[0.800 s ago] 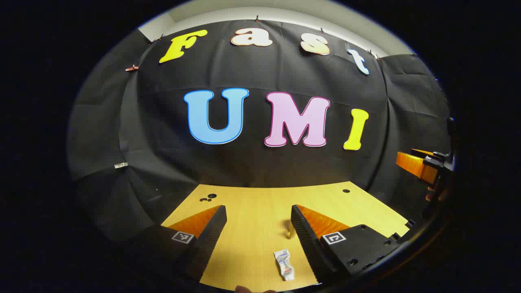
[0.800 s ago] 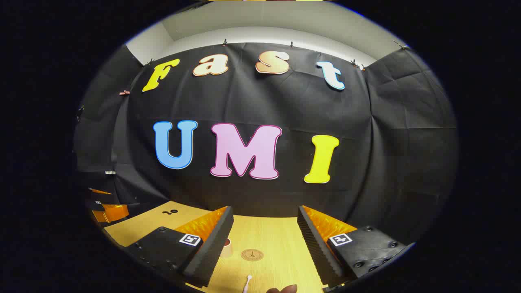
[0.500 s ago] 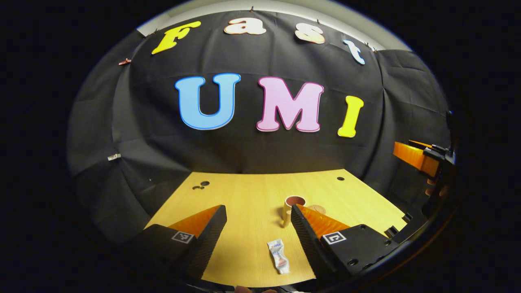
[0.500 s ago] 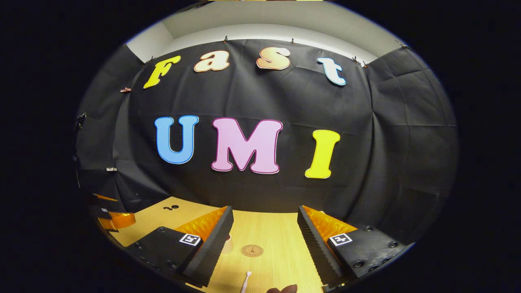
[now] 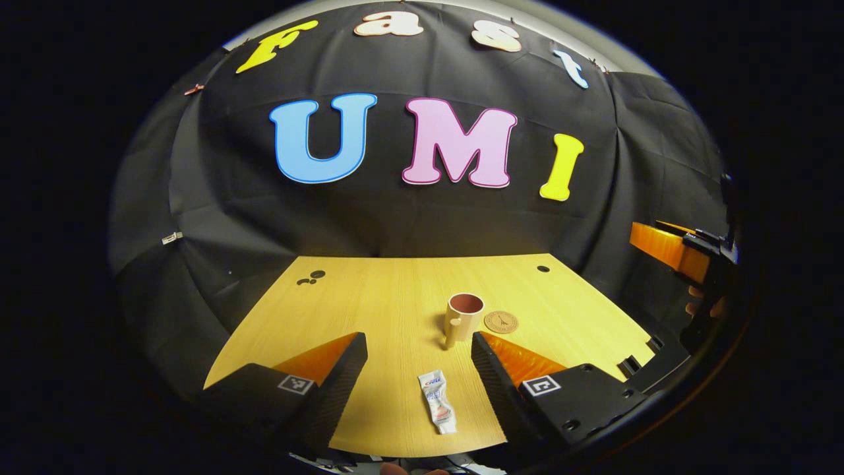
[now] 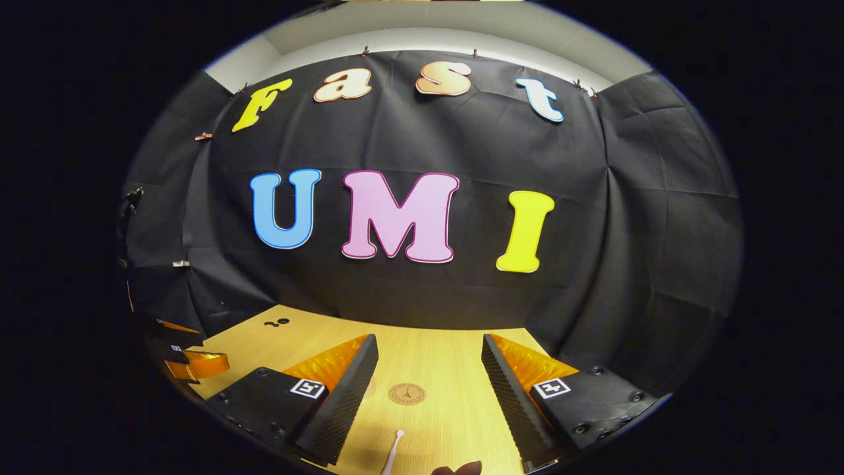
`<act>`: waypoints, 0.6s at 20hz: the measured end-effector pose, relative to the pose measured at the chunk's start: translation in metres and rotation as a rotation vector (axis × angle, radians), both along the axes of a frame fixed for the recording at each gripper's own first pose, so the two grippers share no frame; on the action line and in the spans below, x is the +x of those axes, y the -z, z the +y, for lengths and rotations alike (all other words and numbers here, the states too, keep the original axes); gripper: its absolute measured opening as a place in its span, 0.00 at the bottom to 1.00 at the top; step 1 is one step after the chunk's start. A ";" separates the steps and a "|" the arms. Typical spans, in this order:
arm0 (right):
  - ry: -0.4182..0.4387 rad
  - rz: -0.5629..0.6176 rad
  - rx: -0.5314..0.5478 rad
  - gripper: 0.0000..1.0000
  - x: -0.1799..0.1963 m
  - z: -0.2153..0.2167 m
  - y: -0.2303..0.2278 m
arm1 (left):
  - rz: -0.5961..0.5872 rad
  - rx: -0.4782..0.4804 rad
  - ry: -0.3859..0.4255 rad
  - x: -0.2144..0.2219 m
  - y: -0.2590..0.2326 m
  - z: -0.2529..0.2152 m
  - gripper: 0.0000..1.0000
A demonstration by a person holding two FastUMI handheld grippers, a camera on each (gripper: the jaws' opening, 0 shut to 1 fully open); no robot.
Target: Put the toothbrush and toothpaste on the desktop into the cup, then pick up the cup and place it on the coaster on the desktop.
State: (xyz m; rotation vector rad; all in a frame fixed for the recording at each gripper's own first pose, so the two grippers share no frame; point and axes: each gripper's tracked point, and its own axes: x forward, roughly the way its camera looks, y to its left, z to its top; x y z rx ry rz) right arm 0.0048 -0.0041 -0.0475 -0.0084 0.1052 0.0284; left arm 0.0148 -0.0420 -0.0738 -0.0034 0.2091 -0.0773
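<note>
We have tilted our left gripper [image 5: 417, 353] downward over the last moment, so the tabletop [image 5: 369, 310] now fills more of the left gripper view. The cup [image 5: 463, 315], earlier half hidden behind a finger, stands fully in sight with the coaster [image 5: 501, 322] just beside it. The toothpaste [image 5: 437, 410] lies flat near the front edge, between our spread fingers, which hold nothing.

Our right gripper [image 6: 428, 376] has dipped slightly too. It is likewise open and empty, with the coaster [image 6: 407, 394] ahead between its fingers and the toothbrush [image 6: 393, 452] tip poking in at the bottom edge.

Nothing is in the cup yet, we judge. The tilt lines our left gripper up on the toothpaste, so the next move is probably a descent and a pinch across the tube.
</note>
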 end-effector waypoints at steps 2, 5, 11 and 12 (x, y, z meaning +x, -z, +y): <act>-0.007 0.021 0.004 0.97 0.002 0.000 0.008 | 0.062 0.000 0.022 0.004 0.019 -0.008 0.99; -0.016 0.064 0.005 0.97 0.006 0.002 0.025 | 0.208 -0.055 0.077 0.007 0.061 -0.028 0.98; -0.040 0.163 -0.006 0.97 0.010 -0.004 0.062 | 0.472 -0.209 0.033 0.021 0.140 -0.032 0.89; -0.042 0.175 -0.009 0.98 0.011 -0.005 0.067 | 0.504 -0.222 0.021 0.026 0.151 -0.032 0.95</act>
